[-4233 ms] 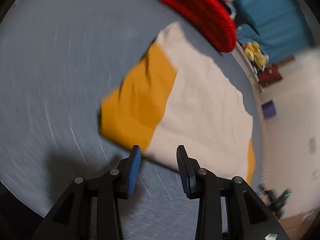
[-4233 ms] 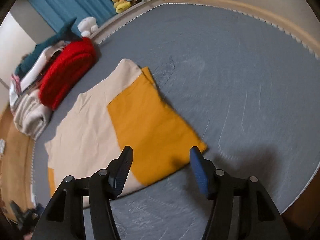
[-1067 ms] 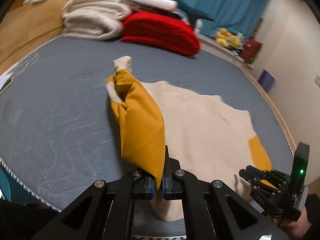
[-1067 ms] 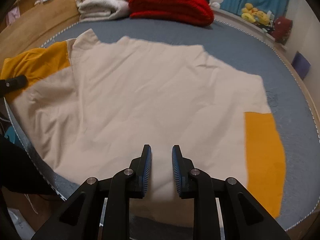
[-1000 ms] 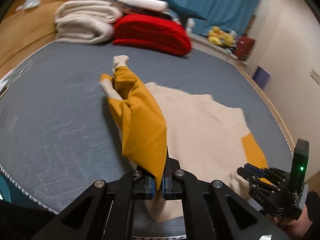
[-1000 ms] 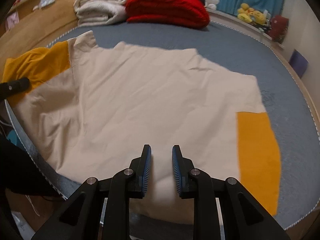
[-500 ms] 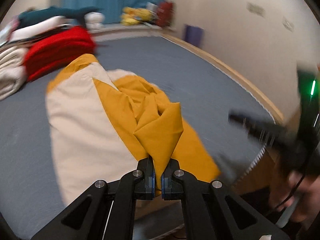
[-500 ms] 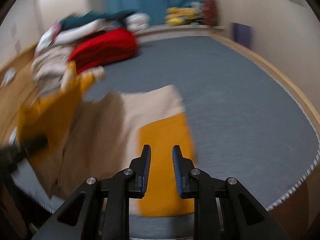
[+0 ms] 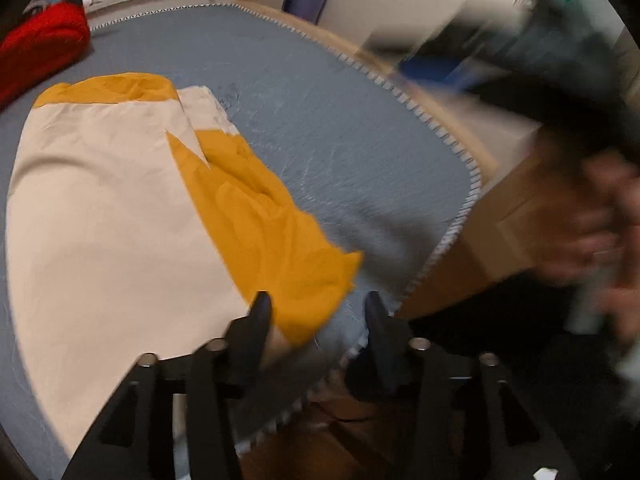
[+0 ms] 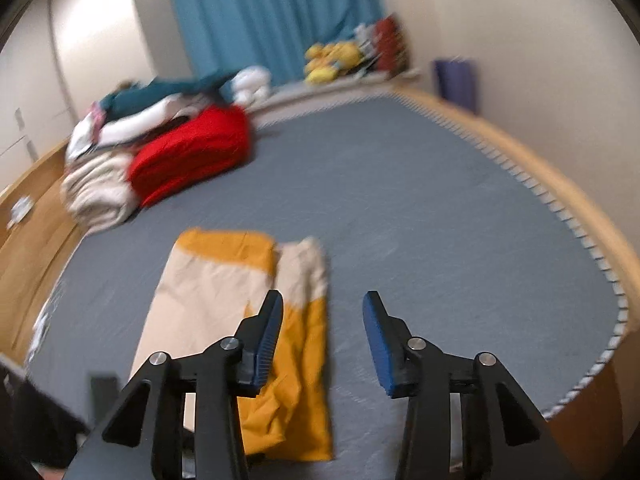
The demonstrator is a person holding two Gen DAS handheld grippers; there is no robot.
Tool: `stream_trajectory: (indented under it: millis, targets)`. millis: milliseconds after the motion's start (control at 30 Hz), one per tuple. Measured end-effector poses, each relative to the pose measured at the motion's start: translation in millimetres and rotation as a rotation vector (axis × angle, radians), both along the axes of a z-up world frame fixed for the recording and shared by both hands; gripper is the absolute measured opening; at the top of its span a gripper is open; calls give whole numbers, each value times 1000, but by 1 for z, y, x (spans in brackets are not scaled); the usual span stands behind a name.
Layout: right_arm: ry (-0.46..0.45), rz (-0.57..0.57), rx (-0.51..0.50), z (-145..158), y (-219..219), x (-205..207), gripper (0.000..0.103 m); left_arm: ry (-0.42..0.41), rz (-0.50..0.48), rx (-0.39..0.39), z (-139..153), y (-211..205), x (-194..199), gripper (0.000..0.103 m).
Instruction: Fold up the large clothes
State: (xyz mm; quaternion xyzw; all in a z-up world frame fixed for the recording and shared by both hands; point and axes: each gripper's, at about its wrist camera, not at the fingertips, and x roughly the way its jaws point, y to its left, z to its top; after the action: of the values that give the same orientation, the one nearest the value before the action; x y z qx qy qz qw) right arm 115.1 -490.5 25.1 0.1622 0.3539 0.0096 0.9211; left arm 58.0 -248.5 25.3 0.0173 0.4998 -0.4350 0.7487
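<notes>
A cream garment with orange sleeves (image 9: 112, 208) lies folded lengthwise on the grey bed (image 9: 320, 112). An orange sleeve (image 9: 272, 232) lies loose and wrinkled along its right side, near the bed's front edge. My left gripper (image 9: 316, 312) is open and empty just above that sleeve's end. My right gripper (image 10: 323, 312) is open and empty, raised above the bed, with the same garment (image 10: 216, 280) below and left of it. The right hand and its gripper show as a dark blur in the left wrist view (image 9: 560, 80).
A red blanket (image 10: 192, 152) and a stack of folded cream, white and teal laundry (image 10: 108, 160) sit at the bed's far left. Plush toys (image 10: 332, 58) and a blue curtain (image 10: 272, 12) stand behind. A wooden bed frame (image 10: 560, 184) rims the mattress.
My left gripper has opened and dropped the orange sleeve onto the folded garment. My right gripper has opened too and lifted back from the cloth.
</notes>
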Motion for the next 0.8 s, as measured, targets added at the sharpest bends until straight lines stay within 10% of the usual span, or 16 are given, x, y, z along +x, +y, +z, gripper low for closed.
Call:
stream_trajectory:
  millis: [167, 267, 500, 533, 800]
  targets:
    - [171, 204, 181, -52, 55, 37, 44, -61, 60, 5, 19, 80, -5, 47]
    - [262, 260, 82, -76, 86, 51, 44, -71, 213, 51, 6, 121, 11, 47]
    - [466, 245, -37, -132, 108, 63, 34, 171, 482, 13, -45, 150, 51, 47]
    - [461, 249, -44, -133, 111, 61, 12, 182, 488, 17, -50, 157, 53, 47]
    - [74, 90, 23, -55, 59, 19, 3, 157, 403, 10, -48, 127, 55, 50]
